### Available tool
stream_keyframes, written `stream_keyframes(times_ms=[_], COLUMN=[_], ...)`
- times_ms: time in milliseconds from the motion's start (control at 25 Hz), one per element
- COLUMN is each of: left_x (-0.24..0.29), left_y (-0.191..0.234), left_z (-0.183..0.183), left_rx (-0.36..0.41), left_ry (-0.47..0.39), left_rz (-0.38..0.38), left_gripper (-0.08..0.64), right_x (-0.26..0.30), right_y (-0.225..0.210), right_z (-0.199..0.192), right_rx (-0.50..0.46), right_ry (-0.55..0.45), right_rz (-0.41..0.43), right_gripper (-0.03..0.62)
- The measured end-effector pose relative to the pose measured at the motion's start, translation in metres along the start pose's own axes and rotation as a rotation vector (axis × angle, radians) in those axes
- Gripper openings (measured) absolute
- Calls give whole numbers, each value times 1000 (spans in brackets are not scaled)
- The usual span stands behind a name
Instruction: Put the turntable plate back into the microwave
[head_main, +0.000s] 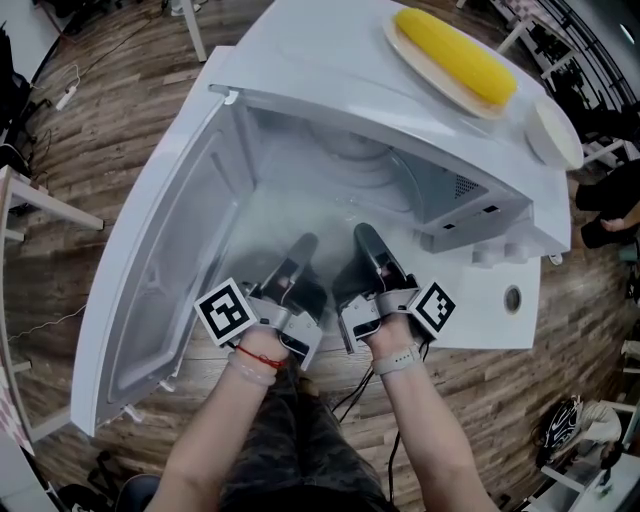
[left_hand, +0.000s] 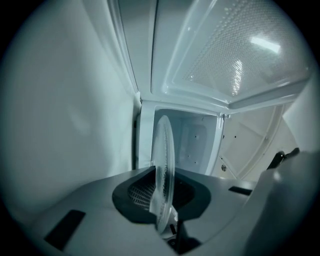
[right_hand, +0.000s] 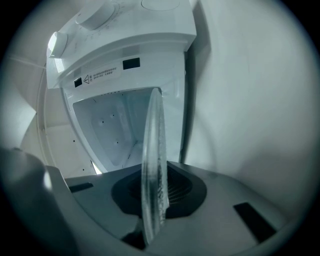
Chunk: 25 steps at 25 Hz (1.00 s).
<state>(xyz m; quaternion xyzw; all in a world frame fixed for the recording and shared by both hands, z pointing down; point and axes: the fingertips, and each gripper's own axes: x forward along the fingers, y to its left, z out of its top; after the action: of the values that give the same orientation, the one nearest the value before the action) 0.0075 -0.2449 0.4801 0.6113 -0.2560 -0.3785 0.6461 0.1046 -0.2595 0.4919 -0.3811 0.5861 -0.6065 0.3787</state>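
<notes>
1. At the far left, a wooden floor spreads around the white microwave, which stands with its door swung wide open to the left
2. The left tool reaches toward the open front of the microwave. Its marker cube sits close to the wrist, which wears a red band
3. In the left gripper view, the left tool's jaws are clamped on the rim of the turntable plate, a disc of clear ribbed glass seen edge-on. The door's perforated window shows up and to the right, and the white cavity lies beyond the plate
4. In the head view, the plate is only a faint glassy blur between the two tools, at the mouth of the cavity. How far in it reaches cannot be told
5. The right tool sits just beside the left one, pointing into the same opening. Its own marker cube is by the wrist, which carries a pale strap
6. In the right gripper view, the right tool's jaws are pinched on another part of the plate's rim, again seen edge-on. The control panel is above and the cavity walls are behind
7. At the far right, on top of the microwave, a yellow corn cob lies on an oval dish, and a round white dish sits near the corner
</notes>
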Motion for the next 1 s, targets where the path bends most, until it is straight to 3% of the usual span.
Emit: stream_keyframes(times_ms=[440,1000], left_x=[-4,4], left_y=[2,2], left_z=[-4,3], left_rx=[-16,-64], left_ry=[32,4], left_rz=[44,34], left_gripper=[32,32], right_x=[10,12], right_y=[2,13], right_z=[5,2], right_rx=[-25,-64], right_ry=[16,56], right_rz=[-38,-49], right_gripper=[40,58])
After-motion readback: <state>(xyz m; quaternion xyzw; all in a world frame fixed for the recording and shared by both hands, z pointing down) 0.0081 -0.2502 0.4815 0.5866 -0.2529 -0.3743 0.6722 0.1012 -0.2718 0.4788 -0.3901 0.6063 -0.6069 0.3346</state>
